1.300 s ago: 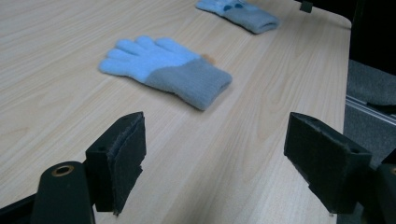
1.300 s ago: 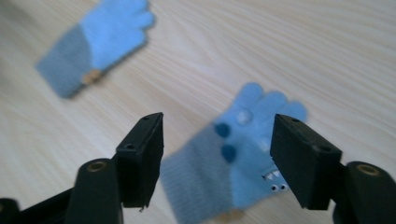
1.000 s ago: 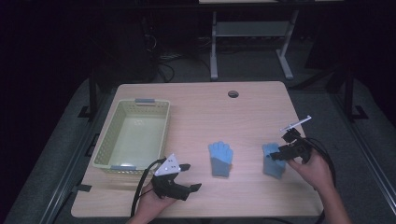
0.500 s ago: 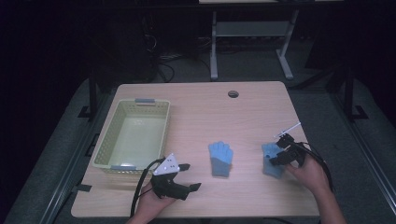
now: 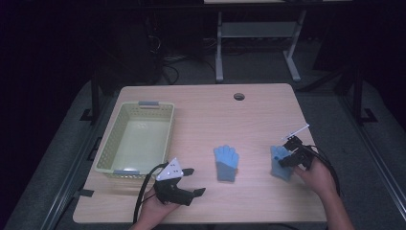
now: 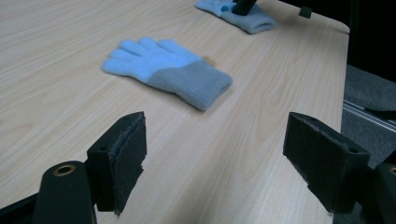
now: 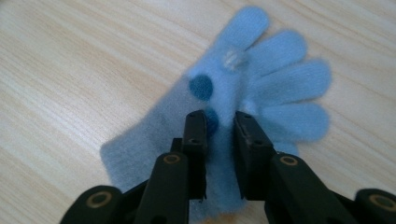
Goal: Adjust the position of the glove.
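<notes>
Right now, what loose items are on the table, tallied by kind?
Blue knit gloves: 2, the middle glove lying free and the right glove pinched by the right gripper
Pale green plastic basket: 1
Total: 3

left gripper: jaws wide apart, held low | right gripper: jaws just closed; tipped down

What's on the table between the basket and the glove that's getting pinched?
The other blue glove lies flat between the basket and the pinched glove, as the high view shows.
</notes>
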Available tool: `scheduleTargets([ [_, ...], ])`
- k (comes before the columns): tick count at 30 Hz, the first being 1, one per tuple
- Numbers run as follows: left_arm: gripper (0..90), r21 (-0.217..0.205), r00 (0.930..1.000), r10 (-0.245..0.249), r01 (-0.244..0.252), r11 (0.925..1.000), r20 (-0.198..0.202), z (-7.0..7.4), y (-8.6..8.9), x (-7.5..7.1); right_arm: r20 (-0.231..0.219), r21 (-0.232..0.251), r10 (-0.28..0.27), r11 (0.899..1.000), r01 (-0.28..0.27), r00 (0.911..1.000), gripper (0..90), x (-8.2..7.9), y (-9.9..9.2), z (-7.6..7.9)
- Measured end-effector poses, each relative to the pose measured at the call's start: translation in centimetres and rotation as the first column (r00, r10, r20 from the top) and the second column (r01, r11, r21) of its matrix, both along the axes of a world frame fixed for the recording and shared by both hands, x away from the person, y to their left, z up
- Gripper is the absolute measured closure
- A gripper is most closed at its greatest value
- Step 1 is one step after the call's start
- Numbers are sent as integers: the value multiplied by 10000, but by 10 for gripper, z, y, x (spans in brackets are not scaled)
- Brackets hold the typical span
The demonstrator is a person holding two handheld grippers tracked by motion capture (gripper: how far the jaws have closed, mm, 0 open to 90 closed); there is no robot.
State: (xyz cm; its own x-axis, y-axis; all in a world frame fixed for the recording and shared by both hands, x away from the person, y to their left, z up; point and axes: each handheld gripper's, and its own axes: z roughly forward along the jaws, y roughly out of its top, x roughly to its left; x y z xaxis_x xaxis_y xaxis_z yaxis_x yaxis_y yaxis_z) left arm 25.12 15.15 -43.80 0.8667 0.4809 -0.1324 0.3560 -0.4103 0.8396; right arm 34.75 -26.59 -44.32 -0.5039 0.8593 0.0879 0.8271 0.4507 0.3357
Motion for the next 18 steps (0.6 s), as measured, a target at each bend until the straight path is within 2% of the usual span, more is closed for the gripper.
scheduleTargets([
  [9,213,-79,10000,89,-89,9999,-33,1,2,0,45,18,2,10000,-2,10000,800,-4,0,6],
  [14,213,-89,10000,74,-74,9999,3,2,3,0,429,174,118,9998,-126,9990,801,-9,3,23],
  [18,213,-99,10000,99,-99,9999,-9,2,3,0,714,36,333,9994,-336,9969,801,-11,6,31],
])
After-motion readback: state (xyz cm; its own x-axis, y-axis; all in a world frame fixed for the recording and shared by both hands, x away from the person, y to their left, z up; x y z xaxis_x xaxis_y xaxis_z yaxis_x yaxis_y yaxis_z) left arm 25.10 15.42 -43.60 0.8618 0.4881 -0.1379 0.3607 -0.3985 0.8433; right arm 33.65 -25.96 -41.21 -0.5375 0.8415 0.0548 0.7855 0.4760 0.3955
